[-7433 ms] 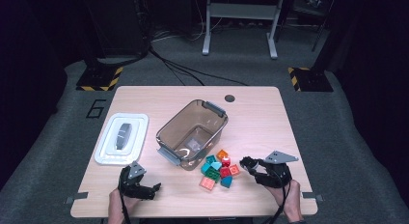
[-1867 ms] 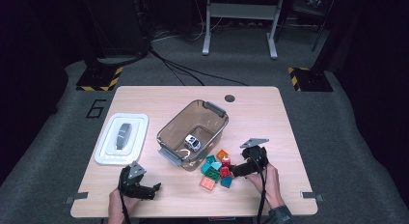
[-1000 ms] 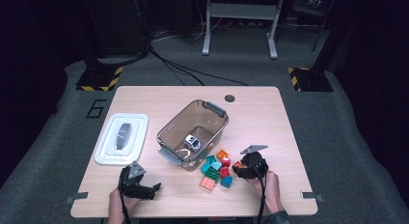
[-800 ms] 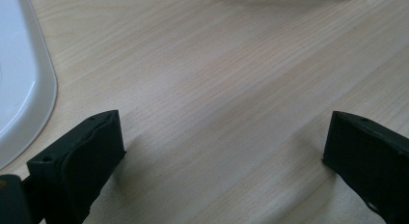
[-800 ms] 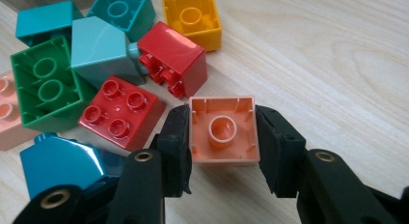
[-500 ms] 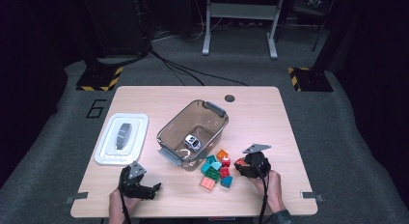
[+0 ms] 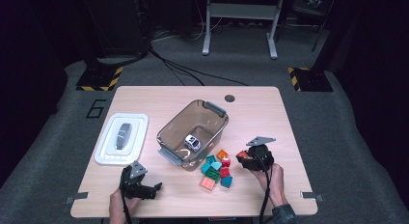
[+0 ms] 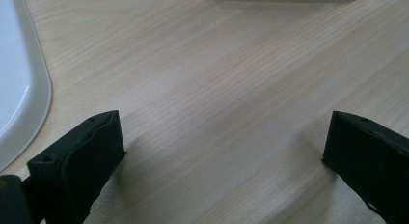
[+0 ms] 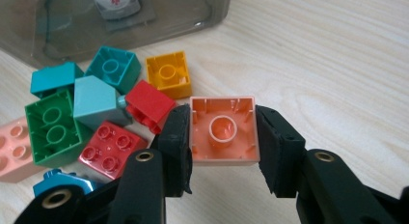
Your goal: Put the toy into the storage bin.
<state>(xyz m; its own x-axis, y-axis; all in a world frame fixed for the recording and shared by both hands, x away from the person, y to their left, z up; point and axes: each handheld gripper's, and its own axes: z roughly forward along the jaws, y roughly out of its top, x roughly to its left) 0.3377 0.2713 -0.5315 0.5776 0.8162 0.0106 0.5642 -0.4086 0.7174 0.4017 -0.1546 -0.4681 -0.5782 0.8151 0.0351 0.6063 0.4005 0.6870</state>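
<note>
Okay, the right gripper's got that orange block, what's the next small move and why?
Probably carry it left over the brown bin and open. The right gripper is shut on the orange block, beside the block pile, and the bin already holds a toy car.

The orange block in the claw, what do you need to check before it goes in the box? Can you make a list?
1. Right gripper pads squeeze the peach-orange block on both sides: ok.
2. Block sits level, hollow side facing the camera: ok.
3. Block clear of the block pile: ok.
4. Brown bin open on top, lid set aside: ok.
5. Room in bin beside the toy car: ok.
6. Left gripper out of the way: ok.
</note>
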